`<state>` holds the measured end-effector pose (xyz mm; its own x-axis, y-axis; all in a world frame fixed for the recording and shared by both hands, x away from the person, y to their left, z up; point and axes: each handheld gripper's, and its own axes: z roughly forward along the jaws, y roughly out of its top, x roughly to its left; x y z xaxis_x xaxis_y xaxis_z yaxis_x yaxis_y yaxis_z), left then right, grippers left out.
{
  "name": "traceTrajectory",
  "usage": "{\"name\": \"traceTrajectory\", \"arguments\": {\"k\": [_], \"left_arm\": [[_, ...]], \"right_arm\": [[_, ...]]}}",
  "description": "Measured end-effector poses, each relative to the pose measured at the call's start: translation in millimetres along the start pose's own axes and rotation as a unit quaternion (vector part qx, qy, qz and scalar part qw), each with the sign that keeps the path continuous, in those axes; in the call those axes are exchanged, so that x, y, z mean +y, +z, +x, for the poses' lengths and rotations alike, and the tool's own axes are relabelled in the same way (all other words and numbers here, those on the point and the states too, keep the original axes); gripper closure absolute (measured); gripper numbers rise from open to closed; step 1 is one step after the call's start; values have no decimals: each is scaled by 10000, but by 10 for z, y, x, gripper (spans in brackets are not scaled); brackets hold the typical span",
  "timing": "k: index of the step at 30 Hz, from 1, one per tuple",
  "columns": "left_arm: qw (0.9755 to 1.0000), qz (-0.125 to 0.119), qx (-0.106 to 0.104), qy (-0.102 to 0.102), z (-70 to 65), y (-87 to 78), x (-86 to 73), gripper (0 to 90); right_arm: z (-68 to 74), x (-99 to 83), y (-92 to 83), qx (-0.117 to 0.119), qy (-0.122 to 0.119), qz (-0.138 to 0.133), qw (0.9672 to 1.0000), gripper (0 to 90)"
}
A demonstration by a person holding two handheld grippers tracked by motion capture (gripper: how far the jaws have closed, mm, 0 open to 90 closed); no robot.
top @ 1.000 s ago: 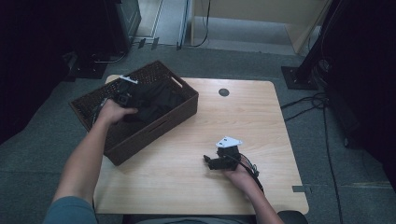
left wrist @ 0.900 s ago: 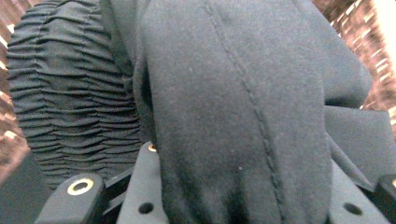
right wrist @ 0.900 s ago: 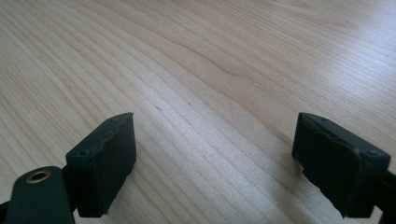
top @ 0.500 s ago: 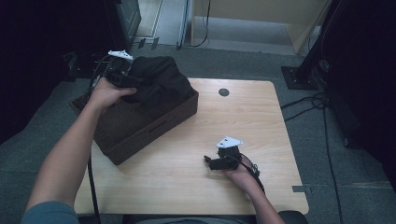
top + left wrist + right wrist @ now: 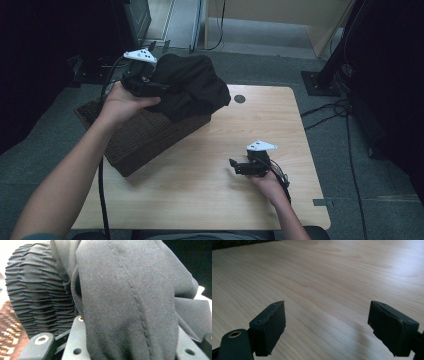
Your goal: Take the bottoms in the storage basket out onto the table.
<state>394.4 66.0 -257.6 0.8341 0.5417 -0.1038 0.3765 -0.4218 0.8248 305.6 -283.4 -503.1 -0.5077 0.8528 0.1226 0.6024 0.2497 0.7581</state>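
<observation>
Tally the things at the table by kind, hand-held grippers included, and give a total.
Black hand-held gripper: 2, the left clamped on the garment, the right open over the table
Crumpled black fabric garment: 1
Dark brown woven basket: 1
Light wooden table: 1
Total: 5

The left gripper [image 5: 152, 85] is raised and clamped, while the right gripper [image 5: 234, 166] rests low, jaws apart.
</observation>
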Motion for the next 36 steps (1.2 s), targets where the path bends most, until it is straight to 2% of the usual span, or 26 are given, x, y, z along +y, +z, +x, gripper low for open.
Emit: {"name": "traceTrajectory", "arguments": {"k": [9,11,13,16,19,21,23,26,31,34,36], "left_arm": [[9991,2,-321,279,-448,211,-268,652],[9985,50,-399,384,-529,292,-347,652],[9977,104,-530,404,-603,383,-423,652],[9960,188,-655,580,-709,528,-533,650],[9948,341,-799,538,-739,706,-659,650],[9938,429,-846,580,-750,827,-759,649],[9933,508,-880,548,-753,931,-856,648],[9932,476,-961,443,-721,1046,-990,647],[9928,665,-942,326,-666,1227,-1232,645],[9924,775,-927,233,-644,1334,-1406,642],[9918,894,-882,250,-638,1406,-1505,639]], "right_arm": [[-219,-1,-166,-292,278,-219,9989,156],[-254,0,-189,-330,347,-260,9985,160],[-278,1,-210,-365,388,-292,9982,161],[-298,2,-223,-393,383,-336,9979,161],[-312,3,-233,-439,379,-344,9977,160],[-323,6,-245,-474,393,-372,9974,162],[-337,7,-262,-488,389,-382,9973,195],[-358,4,-280,-518,262,-360,9977,222],[-445,22,-369,-750,339,-418,9957,235],[-500,18,-439,-816,449,-483,9945,260],[-509,22,-467,-824,478,-537,9940,271]]}}
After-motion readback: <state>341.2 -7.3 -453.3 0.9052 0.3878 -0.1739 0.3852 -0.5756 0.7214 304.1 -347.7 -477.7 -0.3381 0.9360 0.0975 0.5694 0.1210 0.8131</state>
